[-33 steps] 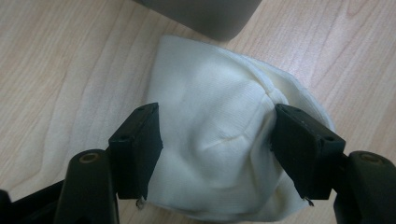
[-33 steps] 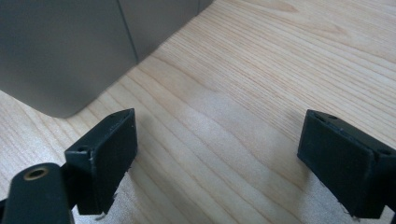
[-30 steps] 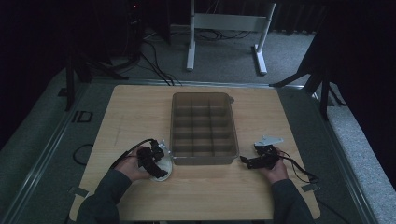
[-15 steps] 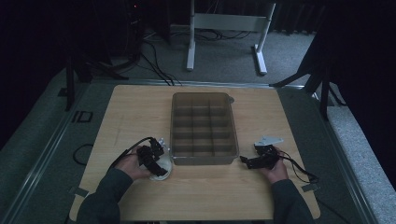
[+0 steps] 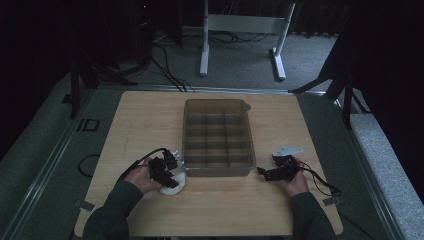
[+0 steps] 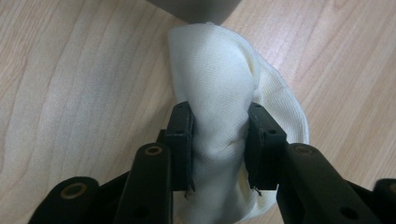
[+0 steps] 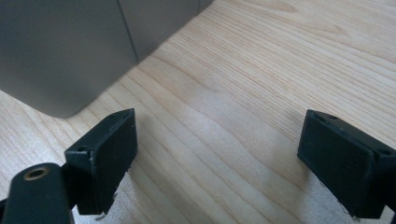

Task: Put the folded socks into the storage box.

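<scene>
The left gripper (image 6: 219, 140), whose jaws have just been closing, pinches the white sock (image 6: 224, 107) on the table (image 5: 150, 120) just beside the grey box (image 5: 218, 135), probably to lift it in, while the right gripper (image 7: 217, 158) waits wide open.

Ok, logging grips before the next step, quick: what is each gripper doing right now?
Left gripper: its jaws have just closed on the white cloth.
Right gripper: open, nothing between its jaws.

Divided bin (image 5: 218, 134) mid-table as sole obstacle, open wooden tabletop (image 5: 145, 120) on every side.
</scene>
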{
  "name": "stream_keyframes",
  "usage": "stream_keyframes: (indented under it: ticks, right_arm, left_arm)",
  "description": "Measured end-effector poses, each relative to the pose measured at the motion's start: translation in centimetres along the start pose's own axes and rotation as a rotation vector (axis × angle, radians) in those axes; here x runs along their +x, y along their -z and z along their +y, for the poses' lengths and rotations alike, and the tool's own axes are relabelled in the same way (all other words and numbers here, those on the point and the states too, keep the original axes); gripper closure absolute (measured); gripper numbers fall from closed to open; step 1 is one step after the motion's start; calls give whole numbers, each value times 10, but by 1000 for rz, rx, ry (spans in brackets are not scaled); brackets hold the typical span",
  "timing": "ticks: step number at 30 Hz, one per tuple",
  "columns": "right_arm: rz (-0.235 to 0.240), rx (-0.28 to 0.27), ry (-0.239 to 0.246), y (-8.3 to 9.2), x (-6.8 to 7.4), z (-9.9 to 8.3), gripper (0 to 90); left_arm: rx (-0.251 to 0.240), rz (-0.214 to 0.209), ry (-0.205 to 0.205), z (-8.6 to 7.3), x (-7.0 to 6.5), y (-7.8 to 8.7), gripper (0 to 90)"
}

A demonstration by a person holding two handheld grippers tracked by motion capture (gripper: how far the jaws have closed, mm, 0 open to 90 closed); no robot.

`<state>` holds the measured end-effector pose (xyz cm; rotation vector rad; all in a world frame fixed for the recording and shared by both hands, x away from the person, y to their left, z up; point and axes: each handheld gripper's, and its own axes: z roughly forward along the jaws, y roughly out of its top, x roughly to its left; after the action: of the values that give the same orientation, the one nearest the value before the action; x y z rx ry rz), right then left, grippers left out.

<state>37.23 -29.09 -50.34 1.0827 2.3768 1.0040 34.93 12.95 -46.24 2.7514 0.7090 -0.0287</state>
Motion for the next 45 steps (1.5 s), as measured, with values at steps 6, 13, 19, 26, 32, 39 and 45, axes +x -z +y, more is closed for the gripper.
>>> stream_keyframes:
  ticks: [6, 13, 19, 26, 32, 39, 45]
  right_arm:
    - [0, 0, 0, 0, 0, 0, 114]
    - [0, 0, 0, 0, 0, 0, 114]
    - [0, 0, 0, 0, 0, 0, 114]
    - [0, 0, 0, 0, 0, 0, 115]
    - [0, 0, 0, 0, 0, 0, 115]
    - [0, 0, 0, 0, 0, 0, 115]
    - [0, 0, 0, 0, 0, 0, 115]
  left_arm:
    - [-2, 8, -29, -4, -2, 4, 684]
    - [-7, 23, -31, -7, -1, 11, 683]
    - [-17, 42, -33, -9, -1, 17, 682]
    - [-46, 39, -21, -13, 3, 23, 680]
    - [-55, 50, -19, -14, 5, 30, 678]
    - [-79, 52, -16, -13, 7, 38, 677]
    - [-101, 52, -10, -13, 9, 42, 676]
